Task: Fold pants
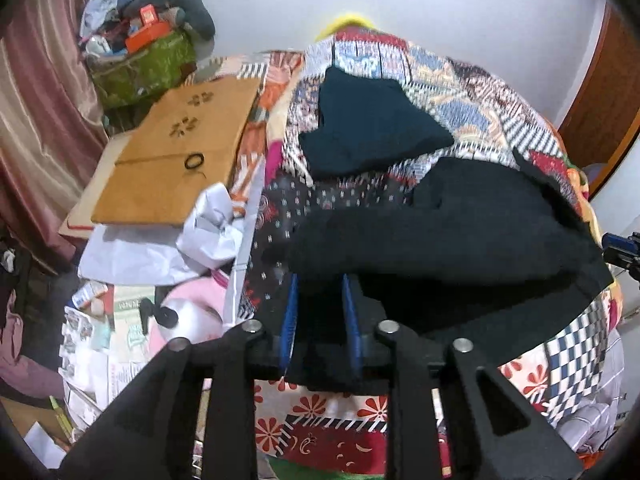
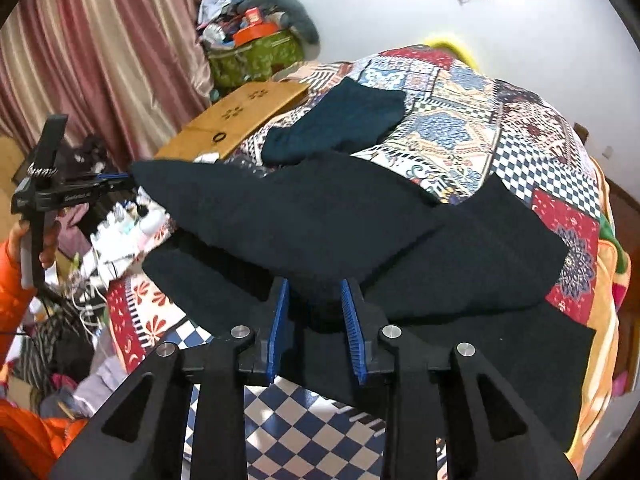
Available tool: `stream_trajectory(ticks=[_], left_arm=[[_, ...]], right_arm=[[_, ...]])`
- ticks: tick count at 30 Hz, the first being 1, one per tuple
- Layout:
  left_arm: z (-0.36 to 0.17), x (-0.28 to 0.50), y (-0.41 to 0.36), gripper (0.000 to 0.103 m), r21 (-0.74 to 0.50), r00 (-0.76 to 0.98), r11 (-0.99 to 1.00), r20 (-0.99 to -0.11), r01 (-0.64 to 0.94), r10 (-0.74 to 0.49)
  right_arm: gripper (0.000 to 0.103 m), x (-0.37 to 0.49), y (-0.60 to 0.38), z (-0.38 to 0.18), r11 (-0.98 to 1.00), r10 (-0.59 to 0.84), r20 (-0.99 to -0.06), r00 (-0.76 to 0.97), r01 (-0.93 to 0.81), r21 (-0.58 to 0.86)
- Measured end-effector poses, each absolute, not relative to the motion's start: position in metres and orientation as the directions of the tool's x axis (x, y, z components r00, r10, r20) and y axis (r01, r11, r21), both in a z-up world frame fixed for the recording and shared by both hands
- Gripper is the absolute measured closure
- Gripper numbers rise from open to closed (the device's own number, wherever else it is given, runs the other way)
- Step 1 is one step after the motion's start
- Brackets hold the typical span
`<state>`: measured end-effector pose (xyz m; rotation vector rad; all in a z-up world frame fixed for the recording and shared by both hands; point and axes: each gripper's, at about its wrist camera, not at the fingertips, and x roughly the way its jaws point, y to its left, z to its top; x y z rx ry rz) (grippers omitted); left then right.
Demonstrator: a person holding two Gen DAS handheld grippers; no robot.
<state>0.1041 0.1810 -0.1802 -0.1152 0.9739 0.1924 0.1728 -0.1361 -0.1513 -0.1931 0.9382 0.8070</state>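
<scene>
Black pants (image 1: pixel 448 240) lie across a patchwork quilt on the bed and also fill the right wrist view (image 2: pixel 320 216). My left gripper (image 1: pixel 320 280) is shut on one end of the pants' edge and holds it lifted. My right gripper (image 2: pixel 314 284) is shut on the other end of the same edge. The lifted fold hangs between them over the lower layer. The left gripper also shows in the right wrist view (image 2: pixel 124 178), at the fold's left tip. The fingertips are hidden by cloth.
A folded dark teal garment (image 1: pixel 372 124) lies farther back on the quilt (image 1: pixel 472 92). A brown cardboard sheet (image 1: pixel 180 152) and crumpled white paper (image 1: pixel 212 224) lie to the left. A cluttered green bag (image 1: pixel 144 64) stands by the curtain. The bed's near edge (image 2: pixel 304 428) is below the grippers.
</scene>
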Motion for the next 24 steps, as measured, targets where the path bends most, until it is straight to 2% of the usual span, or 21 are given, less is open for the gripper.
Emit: stream_trajectory(ticks=[2,4,5,6,10,12,15,24], left_arm=[[-0.167,0.103,0.180,0.072,-0.007,0.570,0.976,-0.813,-0.216,0.120],[-0.154,0.104,0.176,0.059,-0.004,0.604,0.977,-0.787,-0.214,0.129],[-0.148,0.106,0.172,0.048,-0.001,0.621,0.978,-0.773,-0.207,0.131],[-0.143,0.111,0.168,0.041,0.002,0.638,0.981,-0.759,-0.196,0.129],[-0.134,0.138,0.149,0.037,-0.030,0.659,0.989,-0.749,-0.144,0.073],[-0.133,0.157,0.140,0.026,-0.037,0.660,0.990,-0.749,-0.136,0.063],[-0.134,0.183,0.126,0.014,-0.025,0.671,0.989,-0.737,-0.145,0.080],[-0.159,0.263,0.105,0.012,-0.054,0.629,0.993,-0.777,-0.103,0.023]], right_arm=[[0.077,0.174,-0.143,-0.145,0.715,0.537,-0.768,0.349,-0.671,0.195],[0.072,0.177,-0.149,-0.140,0.727,0.542,-0.757,0.365,-0.655,0.204],[0.063,0.179,-0.153,-0.137,0.735,0.543,-0.750,0.379,-0.646,0.206],[0.056,0.182,-0.157,-0.133,0.747,0.543,-0.737,0.401,-0.632,0.206],[0.055,0.196,-0.169,-0.124,0.781,0.519,-0.726,0.452,-0.596,0.187],[0.049,0.204,-0.173,-0.121,0.790,0.512,-0.726,0.459,-0.584,0.188],[0.047,0.216,-0.180,-0.118,0.808,0.491,-0.724,0.484,-0.564,0.170],[0.047,0.280,-0.190,-0.138,0.854,0.414,-0.763,0.497,-0.503,0.137]])
